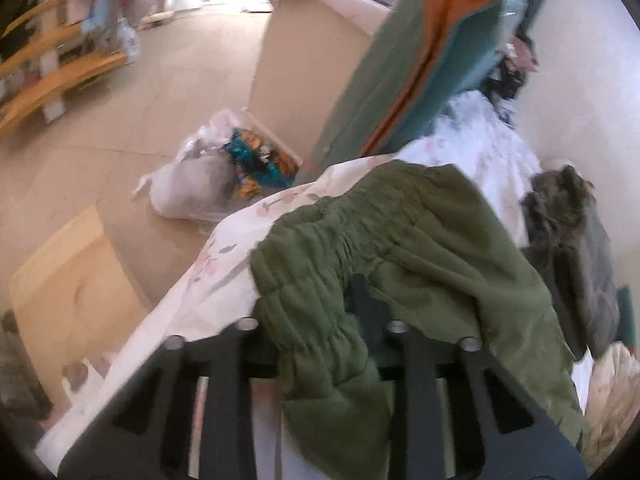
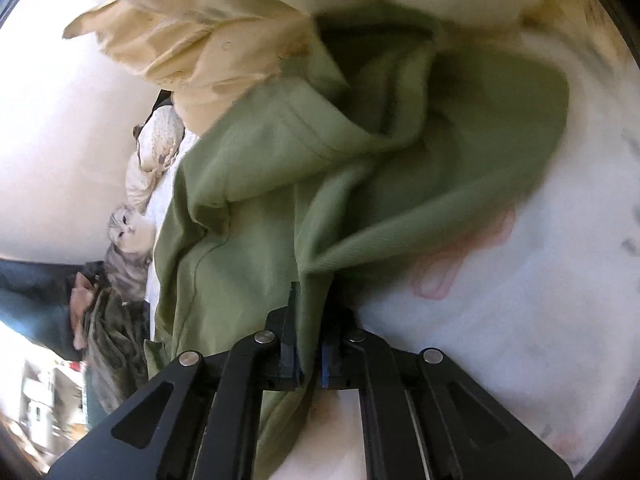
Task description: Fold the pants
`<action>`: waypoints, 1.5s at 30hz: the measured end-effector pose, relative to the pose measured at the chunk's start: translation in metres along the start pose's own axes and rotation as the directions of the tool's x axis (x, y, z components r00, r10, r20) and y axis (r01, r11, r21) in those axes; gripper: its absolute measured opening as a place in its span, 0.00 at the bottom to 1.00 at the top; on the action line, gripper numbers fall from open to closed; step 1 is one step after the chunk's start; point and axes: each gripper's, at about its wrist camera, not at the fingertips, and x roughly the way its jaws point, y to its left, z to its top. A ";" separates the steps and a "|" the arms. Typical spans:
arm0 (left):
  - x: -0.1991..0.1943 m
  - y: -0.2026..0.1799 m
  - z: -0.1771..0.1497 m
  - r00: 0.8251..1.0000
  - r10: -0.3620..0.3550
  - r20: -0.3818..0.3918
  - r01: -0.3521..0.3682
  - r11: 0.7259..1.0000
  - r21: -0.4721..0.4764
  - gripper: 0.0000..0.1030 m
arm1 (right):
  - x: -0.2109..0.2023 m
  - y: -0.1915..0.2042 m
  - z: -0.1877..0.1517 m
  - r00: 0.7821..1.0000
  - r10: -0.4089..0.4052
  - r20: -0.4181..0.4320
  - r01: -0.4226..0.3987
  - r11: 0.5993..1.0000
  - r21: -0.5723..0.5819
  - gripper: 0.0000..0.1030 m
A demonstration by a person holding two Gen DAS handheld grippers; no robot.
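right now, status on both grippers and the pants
Left hand-held gripper shut on green pants waistband. Right hand-held gripper shut on a fold. Pants crumpled, unfolded. Beige cloth lies over them.

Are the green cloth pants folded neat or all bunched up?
Bunched up, not folded. The green cloth pants lie in loose, crumpled folds on the white flowered sheet, and their stretchy waistband is scrunched.

Left wrist view: close above bed edge, tilted down along its fingers, facing green pants, floor and cardboard box far | Right wrist view: very close, angled down at pants on white sheet, wall left | Shared: pants, sheet.
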 end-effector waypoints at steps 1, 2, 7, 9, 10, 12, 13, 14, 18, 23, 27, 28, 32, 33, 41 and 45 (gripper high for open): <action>-0.007 0.001 0.000 1.000 -0.015 0.000 0.015 1.000 0.006 0.15 | -0.004 0.005 0.001 1.000 -0.004 0.011 0.004 1.000 -0.014 0.04; -0.013 0.000 0.001 1.000 -0.031 0.003 0.031 0.999 0.011 0.14 | -0.009 0.010 0.001 1.000 -0.002 0.026 0.002 1.000 -0.021 0.04; -0.059 -0.030 0.016 0.995 -0.062 0.076 0.047 0.982 0.185 0.12 | -0.045 0.031 0.002 0.993 0.039 0.107 -0.035 0.999 -0.038 0.03; -0.072 -0.034 0.028 0.995 -0.083 0.061 0.070 0.980 0.188 0.12 | -0.054 0.035 0.002 0.994 0.036 0.108 -0.030 0.998 -0.056 0.02; -0.079 -0.034 0.034 0.995 -0.086 0.053 0.075 0.981 0.179 0.12 | -0.061 0.036 0.002 0.994 0.028 0.110 -0.022 0.998 -0.058 0.02; -0.092 -0.036 0.043 0.995 -0.089 0.050 0.078 0.978 0.192 0.11 | -0.075 0.034 0.000 0.994 0.009 0.111 -0.003 0.999 -0.053 0.02; -0.098 -0.037 0.048 0.994 -0.098 0.054 0.085 0.975 0.204 0.11 | -0.084 0.031 -0.002 0.994 0.003 0.110 0.002 0.999 -0.045 0.02; -0.105 -0.036 0.051 0.993 -0.102 0.054 0.088 0.972 0.217 0.11 | -0.092 0.028 -0.004 0.994 -0.002 0.107 0.007 0.999 -0.044 0.02; -0.124 -0.017 0.054 0.997 -0.077 0.022 0.069 0.965 0.252 0.11 | -0.129 0.013 -0.029 0.995 -0.079 0.058 0.081 0.996 -0.031 0.02; -0.137 0.044 0.045 0.996 0.029 -0.087 -0.009 0.977 0.212 0.11 | -0.175 -0.019 -0.072 0.987 -0.158 -0.037 0.161 0.985 0.068 0.02; -0.158 0.094 0.043 0.986 0.068 -0.152 -0.044 0.987 0.158 0.11 | -0.214 -0.031 -0.110 0.974 -0.213 -0.071 0.218 0.974 0.070 0.02; -0.163 0.105 0.043 0.983 0.083 -0.164 -0.057 0.986 0.158 0.11 | -0.224 -0.037 -0.122 0.971 -0.221 -0.087 0.228 0.971 0.079 0.02; -0.150 0.144 0.034 0.941 0.220 -0.256 -0.201 0.975 0.099 0.21 | -0.218 -0.073 -0.146 0.920 -0.315 -0.232 0.349 0.929 0.121 0.06; -0.141 0.152 0.030 0.918 0.270 -0.290 -0.255 0.963 0.088 0.21 | -0.214 -0.082 -0.147 0.897 -0.355 -0.265 0.395 0.911 0.120 0.14; -0.173 0.147 0.037 0.900 0.426 -0.092 -0.423 0.905 0.050 0.62 | -0.271 -0.083 -0.128 0.779 -0.626 -0.032 0.624 0.770 0.134 0.56; -0.171 0.094 0.012 0.972 0.213 -0.094 -0.191 0.960 0.202 0.73 | -0.307 -0.047 -0.120 0.743 -0.637 0.203 0.628 0.769 0.114 0.57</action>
